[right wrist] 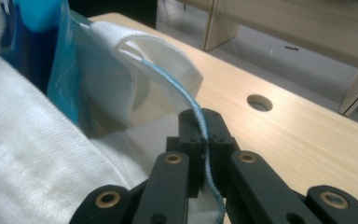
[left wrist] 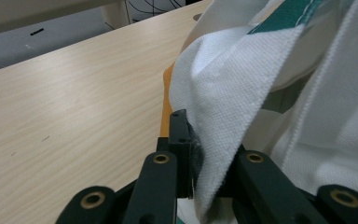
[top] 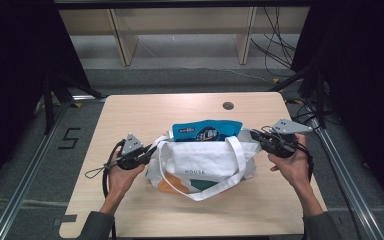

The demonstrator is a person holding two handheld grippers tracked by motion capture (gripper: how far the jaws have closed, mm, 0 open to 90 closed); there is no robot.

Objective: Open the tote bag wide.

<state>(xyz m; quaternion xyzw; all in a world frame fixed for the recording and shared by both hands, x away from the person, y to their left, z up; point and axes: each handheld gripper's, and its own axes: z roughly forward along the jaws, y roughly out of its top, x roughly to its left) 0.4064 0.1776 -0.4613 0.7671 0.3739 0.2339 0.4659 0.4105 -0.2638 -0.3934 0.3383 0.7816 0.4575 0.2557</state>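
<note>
Left tongs: nearest the lens in the left gripper view, jaws clenched on a fold of the white tote bag's cloth at its left end.
Right tongs: jaws clenched on a thin blue-edged rim of the same bag at its right end.
Tote bag: sits mid-surface, slightly toward the person, stretched between both tongs; one white strap loops down over its front.
Blue packet: stands up out of the bag's open mouth.
Surface: pale wood, bare all round the bag; wide room behind it up to the cable hole, narrower strips at the left and right edges beside the hands.
High view adds: the orange and green print on the bag's front, both forearms, the shelving beyond the far edge.
Gripper views add: the weave of the cloth, a green-trimmed band, the packet's clear blue film close up.
</note>
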